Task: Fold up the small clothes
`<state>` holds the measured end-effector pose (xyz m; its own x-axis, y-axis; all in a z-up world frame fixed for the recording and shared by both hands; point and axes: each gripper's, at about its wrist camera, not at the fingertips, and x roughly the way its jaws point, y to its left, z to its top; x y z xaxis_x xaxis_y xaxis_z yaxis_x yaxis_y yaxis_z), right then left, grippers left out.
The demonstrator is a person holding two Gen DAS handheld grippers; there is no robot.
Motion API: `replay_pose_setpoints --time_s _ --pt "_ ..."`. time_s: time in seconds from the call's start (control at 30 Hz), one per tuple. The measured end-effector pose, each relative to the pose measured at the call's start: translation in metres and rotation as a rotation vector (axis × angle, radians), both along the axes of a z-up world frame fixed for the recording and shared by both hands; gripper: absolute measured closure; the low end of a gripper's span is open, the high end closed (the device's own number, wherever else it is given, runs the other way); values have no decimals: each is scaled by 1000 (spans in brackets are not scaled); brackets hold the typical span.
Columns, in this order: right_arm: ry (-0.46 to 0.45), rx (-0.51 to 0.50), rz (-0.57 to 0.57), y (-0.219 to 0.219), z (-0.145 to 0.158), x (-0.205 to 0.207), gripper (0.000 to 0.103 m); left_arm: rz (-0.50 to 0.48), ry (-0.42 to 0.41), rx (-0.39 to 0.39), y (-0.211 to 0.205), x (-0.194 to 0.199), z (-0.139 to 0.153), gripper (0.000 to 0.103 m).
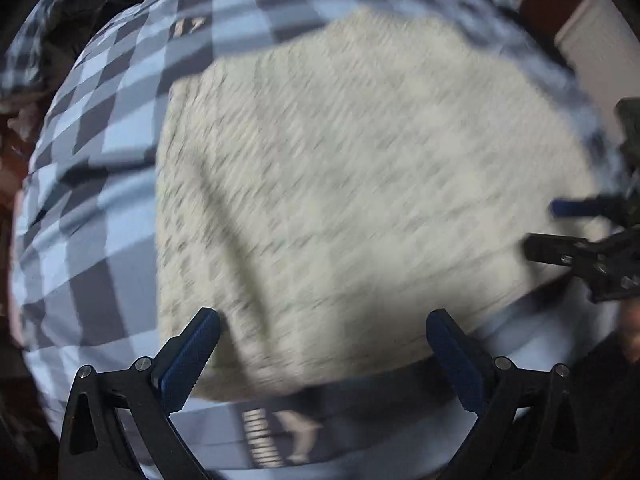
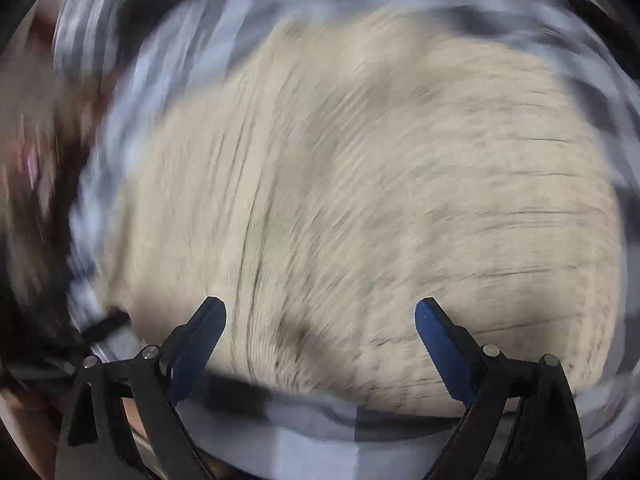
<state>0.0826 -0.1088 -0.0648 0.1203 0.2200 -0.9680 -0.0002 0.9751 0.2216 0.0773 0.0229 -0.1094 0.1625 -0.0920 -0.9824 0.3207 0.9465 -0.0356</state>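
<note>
A cream knitted garment (image 1: 352, 184) lies folded into a rough rectangle on a blue-and-grey checked bedcover (image 1: 92, 160). My left gripper (image 1: 322, 316) is open and empty, held above the garment's near edge. My right gripper (image 1: 540, 228) shows at the right edge of the left wrist view, open, over the garment's right side. In the right wrist view the right gripper (image 2: 320, 308) is open and empty above the same garment (image 2: 360, 200). Both views are blurred by motion, the right one heavily.
The checked bedcover (image 2: 312, 432) surrounds the garment on all sides. A printed label with a logo (image 1: 280, 436) sits on the cover near the front. A dark reddish wall or door edge (image 1: 552, 0) is at the far right.
</note>
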Motion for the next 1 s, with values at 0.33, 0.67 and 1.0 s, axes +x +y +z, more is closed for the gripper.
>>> replay_pose_setpoints --time_s 0.33,0.67,1.0 --pt "111 -73 -332 -122 -31 -38 9 389 132 -33 139 18 -10 0" --pt "0 -420 -82 -203 34 -98 8 -55 86 133 89 -32 -12 0" --pt "219 -470 171 -198 -36 -94 8 -261 21 344 29 -33 -44 0"
